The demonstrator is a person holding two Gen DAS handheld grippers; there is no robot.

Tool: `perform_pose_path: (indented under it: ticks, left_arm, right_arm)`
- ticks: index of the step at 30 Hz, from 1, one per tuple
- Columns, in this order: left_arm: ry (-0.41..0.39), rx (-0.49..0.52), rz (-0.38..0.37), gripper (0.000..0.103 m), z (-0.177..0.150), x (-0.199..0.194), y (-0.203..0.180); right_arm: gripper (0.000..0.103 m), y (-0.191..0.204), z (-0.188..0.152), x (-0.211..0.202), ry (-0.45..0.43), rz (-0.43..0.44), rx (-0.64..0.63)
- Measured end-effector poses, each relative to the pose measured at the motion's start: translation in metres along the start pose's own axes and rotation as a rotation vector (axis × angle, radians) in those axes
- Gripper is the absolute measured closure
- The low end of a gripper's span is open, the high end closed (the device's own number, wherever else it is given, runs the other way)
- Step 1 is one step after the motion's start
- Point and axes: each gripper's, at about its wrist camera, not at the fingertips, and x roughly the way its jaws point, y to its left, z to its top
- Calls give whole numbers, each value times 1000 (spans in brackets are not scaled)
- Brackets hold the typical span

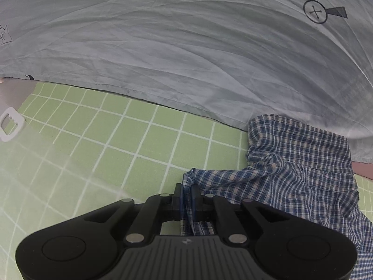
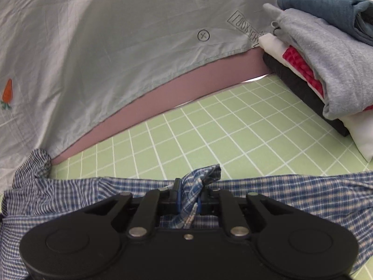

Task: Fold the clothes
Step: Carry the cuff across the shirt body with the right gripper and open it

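Observation:
A blue and white plaid garment (image 1: 300, 170) lies crumpled on the green gridded mat (image 1: 130, 144). In the left wrist view my left gripper (image 1: 188, 192) is shut on a bunched edge of it, the rest trailing off to the right. Through the right wrist camera the same plaid garment (image 2: 291, 193) stretches across the lower part of the picture. My right gripper (image 2: 189, 192) is shut on a pinched fold of it, and a tuft of cloth sticks up past the fingertips.
A pale grey sheet (image 2: 98, 53) with carrot and stamp prints drapes over a mauve surface (image 2: 186, 88) behind the mat. A stack of folded clothes (image 2: 326, 53) sits at the mat's far right. A white plastic object (image 1: 9, 126) shows at the left edge.

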Motion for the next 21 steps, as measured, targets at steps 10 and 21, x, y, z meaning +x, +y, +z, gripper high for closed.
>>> perform_pose_path:
  ticks: [10, 21]
  left_arm:
    - [-98, -6, 121, 14, -22, -100, 20]
    - [40, 26, 140, 12, -207, -200, 78]
  right_arm:
    - [89, 29, 3, -59, -110, 40, -136]
    - [89, 110, -87, -190, -186, 260, -505]
